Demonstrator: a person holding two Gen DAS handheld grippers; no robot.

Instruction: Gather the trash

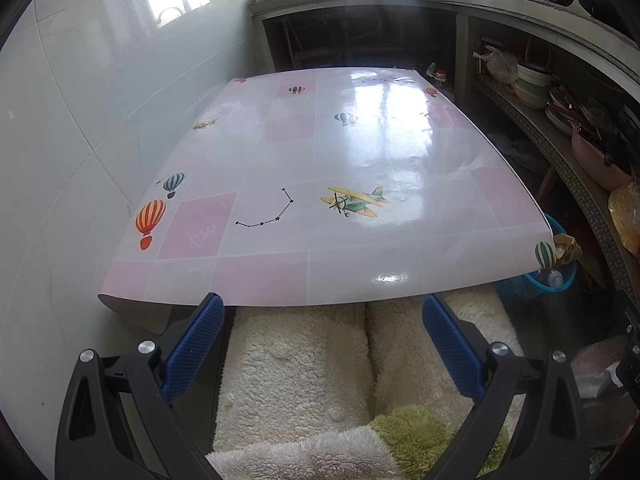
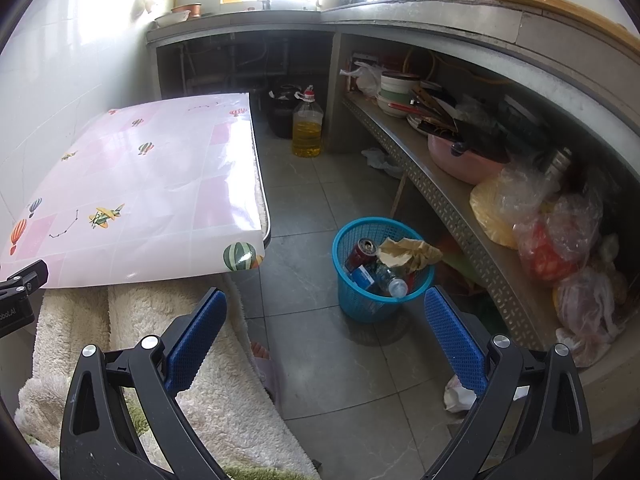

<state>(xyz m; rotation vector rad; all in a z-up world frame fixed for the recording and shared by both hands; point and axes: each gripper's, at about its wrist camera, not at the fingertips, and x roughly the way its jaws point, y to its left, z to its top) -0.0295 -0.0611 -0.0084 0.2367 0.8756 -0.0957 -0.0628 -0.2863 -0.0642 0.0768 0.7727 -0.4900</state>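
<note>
Kitchen floor [image 2: 340,360]: blue basket [image 2: 380,280] holding trash stands ahead, between the right gripper [image 2: 326,320] fingers, untouched. Left gripper [image 1: 322,322] faces the bench [image 1: 320,240]. Both grippers' fingers apart, empty.

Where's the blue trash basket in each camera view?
Left wrist: blue trash basket at the right edge, mostly hidden behind the table's near right corner.
Right wrist: in full view on the floor, centre-right, holding trash.
Shared landmark: the green striped balloon print on that corner.
</note>
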